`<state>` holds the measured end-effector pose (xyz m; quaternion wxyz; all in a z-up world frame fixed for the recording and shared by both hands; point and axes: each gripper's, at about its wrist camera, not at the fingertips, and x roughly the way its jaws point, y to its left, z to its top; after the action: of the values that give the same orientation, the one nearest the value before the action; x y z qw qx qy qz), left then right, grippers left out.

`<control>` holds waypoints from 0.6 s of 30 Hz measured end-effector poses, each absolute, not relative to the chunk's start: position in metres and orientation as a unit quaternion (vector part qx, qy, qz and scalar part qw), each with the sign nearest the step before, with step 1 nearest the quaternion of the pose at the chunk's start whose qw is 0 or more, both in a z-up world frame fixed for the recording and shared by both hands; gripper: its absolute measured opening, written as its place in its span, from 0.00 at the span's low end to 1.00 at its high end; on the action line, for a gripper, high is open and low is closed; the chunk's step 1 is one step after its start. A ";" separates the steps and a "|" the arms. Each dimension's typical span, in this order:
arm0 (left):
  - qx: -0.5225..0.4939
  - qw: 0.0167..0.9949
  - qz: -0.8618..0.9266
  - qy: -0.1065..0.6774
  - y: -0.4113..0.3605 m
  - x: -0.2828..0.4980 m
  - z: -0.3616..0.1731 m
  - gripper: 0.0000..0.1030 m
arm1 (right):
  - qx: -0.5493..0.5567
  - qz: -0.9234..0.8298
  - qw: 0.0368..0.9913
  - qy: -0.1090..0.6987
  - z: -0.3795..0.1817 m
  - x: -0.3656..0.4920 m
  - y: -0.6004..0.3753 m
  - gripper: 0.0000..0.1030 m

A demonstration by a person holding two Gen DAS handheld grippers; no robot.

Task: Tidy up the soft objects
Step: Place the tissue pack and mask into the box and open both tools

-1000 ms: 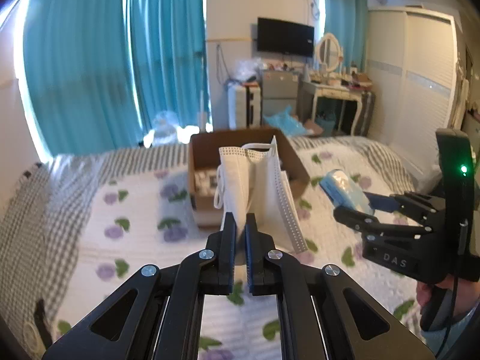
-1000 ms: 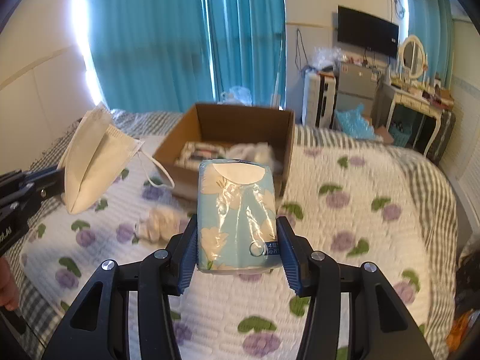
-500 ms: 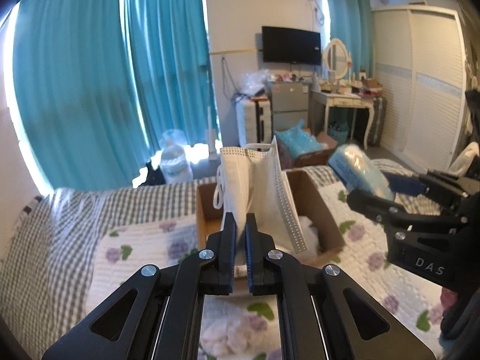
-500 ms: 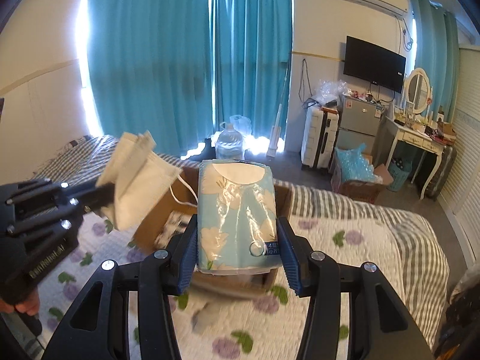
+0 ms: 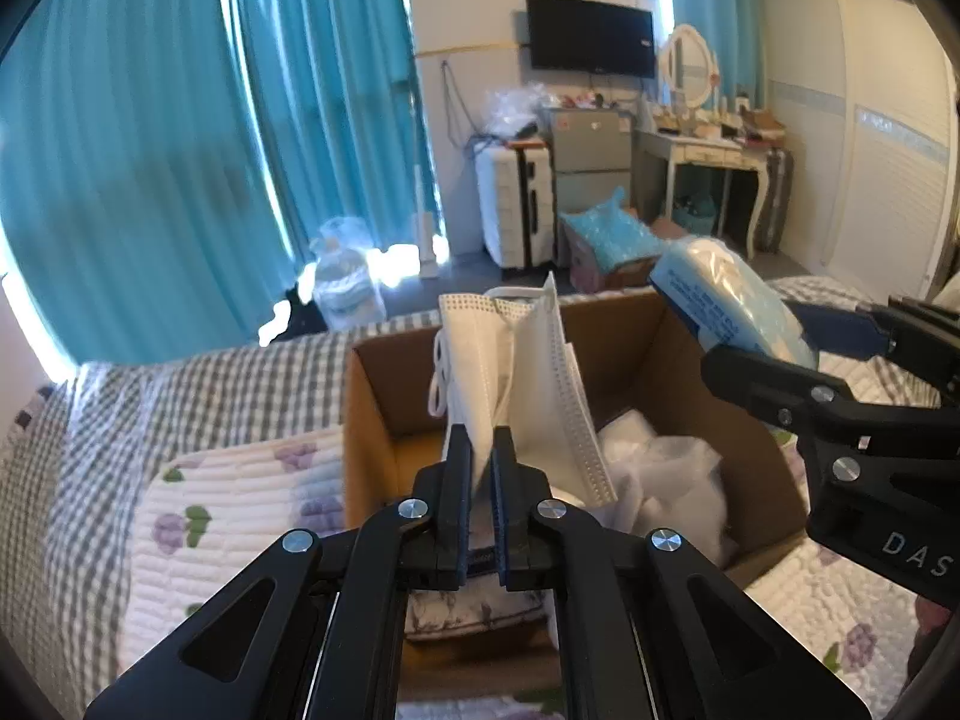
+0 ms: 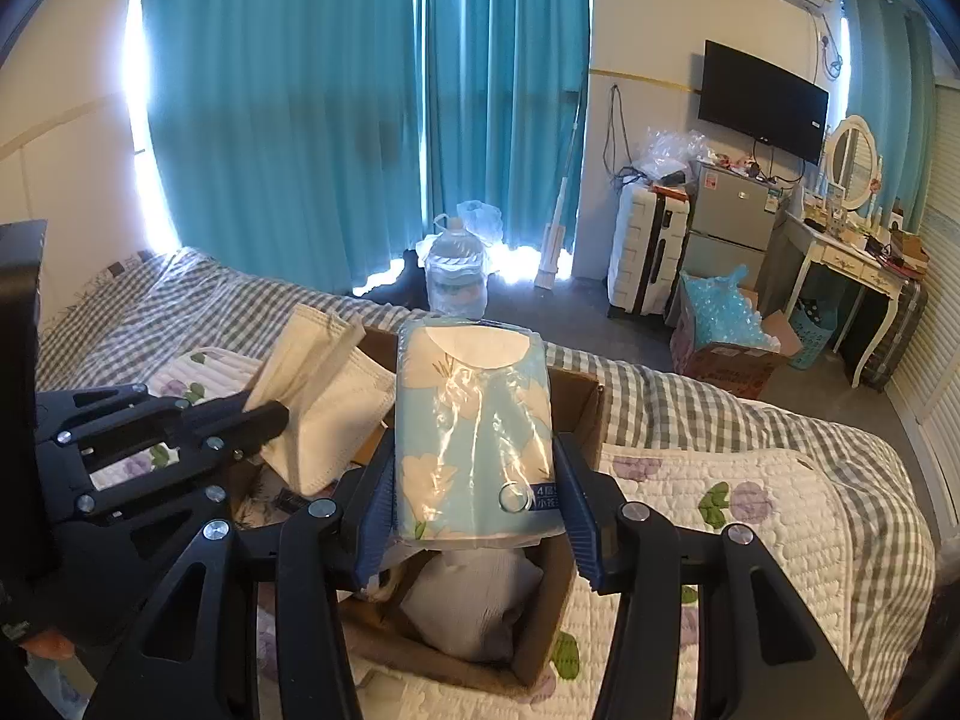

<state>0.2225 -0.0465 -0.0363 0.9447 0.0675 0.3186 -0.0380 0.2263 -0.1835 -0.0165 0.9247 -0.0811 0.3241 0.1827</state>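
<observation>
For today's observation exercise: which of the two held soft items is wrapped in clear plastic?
The tissue pack in the right gripper; the face mask in the left gripper is bare.

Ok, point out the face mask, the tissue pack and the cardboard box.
face mask (image 5: 528, 378), left wrist view, on its folded white panel.
tissue pack (image 6: 474, 432), right wrist view, on its front wrapper.
cardboard box (image 5: 369, 420), left wrist view, on its left inner wall.

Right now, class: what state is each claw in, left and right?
Left claw: closed on the face mask.
Right claw: closed on the tissue pack.
</observation>
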 end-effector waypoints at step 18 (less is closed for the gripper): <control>0.068 0.948 -0.033 0.308 -0.047 0.234 -0.057 0.60 | -0.040 0.171 0.921 0.348 -0.041 0.269 -0.181 0.75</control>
<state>0.2338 -0.0469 -0.0574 0.9485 0.0675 0.3077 -0.0333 0.2690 -0.1806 -0.0406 0.9211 -0.0397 0.3475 0.1710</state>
